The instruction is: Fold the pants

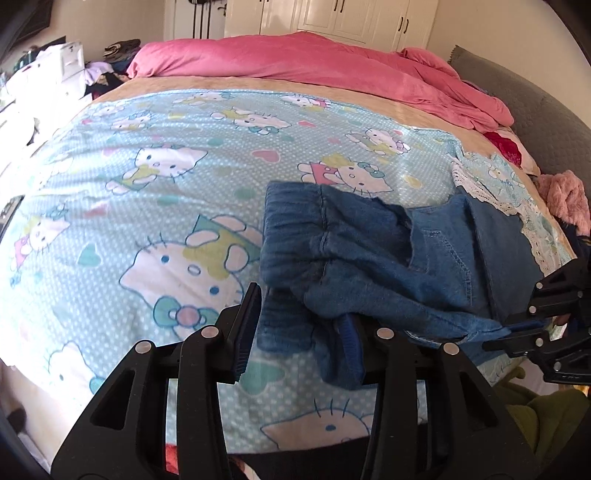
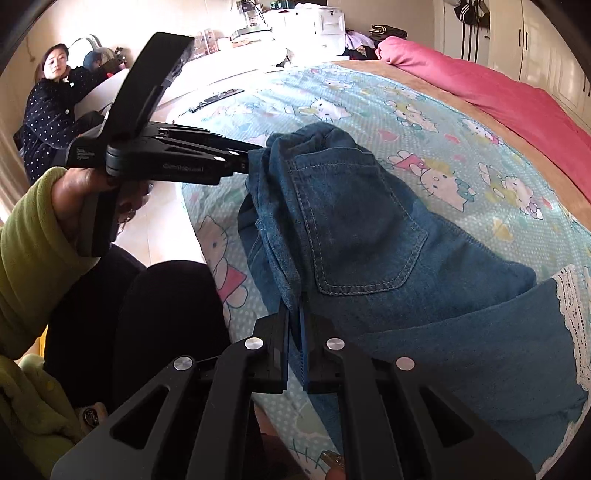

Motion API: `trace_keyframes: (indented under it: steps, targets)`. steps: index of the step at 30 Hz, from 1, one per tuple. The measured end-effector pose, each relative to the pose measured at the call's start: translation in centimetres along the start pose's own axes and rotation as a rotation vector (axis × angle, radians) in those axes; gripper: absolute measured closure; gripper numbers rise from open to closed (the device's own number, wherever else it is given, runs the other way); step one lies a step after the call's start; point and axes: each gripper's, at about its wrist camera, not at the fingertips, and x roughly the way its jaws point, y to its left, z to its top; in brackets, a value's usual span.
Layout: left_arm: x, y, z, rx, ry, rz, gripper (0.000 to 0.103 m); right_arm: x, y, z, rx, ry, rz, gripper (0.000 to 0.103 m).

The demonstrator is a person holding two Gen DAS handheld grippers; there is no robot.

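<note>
Blue denim pants (image 1: pixel 373 254) lie bunched near the bed's near right edge, waistband to the left; they also show in the right wrist view (image 2: pixel 362 236), back pocket up. My left gripper (image 1: pixel 299 325) is open, with waistband fabric draped between its fingers and over the right finger (image 1: pixel 351 336). It also shows from the side in the right wrist view (image 2: pixel 243 158), at the waistband. My right gripper (image 2: pixel 295 332) is shut on the pants' near edge, and shows at the right of the left wrist view (image 1: pixel 517 328).
The bed has a light blue cartoon-cat sheet (image 1: pixel 166 206) and a pink duvet (image 1: pixel 314 70) at the far side. A lace-trimmed cloth (image 2: pixel 569 314) lies beside the pants. A person (image 2: pixel 55 107) sits left of the bed. Wardrobes (image 1: pixel 351 18) stand behind.
</note>
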Motion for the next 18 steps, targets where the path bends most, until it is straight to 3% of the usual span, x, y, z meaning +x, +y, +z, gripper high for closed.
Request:
trace_keyframes:
  steps: [5,13,18]
  targets:
    - [-0.8,0.6,-1.1,-0.065,0.019,-0.007,0.069,0.3,0.4,-0.5,-0.008,0.014,-0.002,0.099]
    - [-4.3,0.6,-1.0,-0.131,-0.056,0.006,0.070,1.1,0.8,-1.2,-0.005,0.029,-0.011,0.099]
    - [-5.0,-1.2,0.6,-0.113,-0.079,-0.063,0.070,1.3,1.1,-1.3,-0.008,0.030,-0.009,0.096]
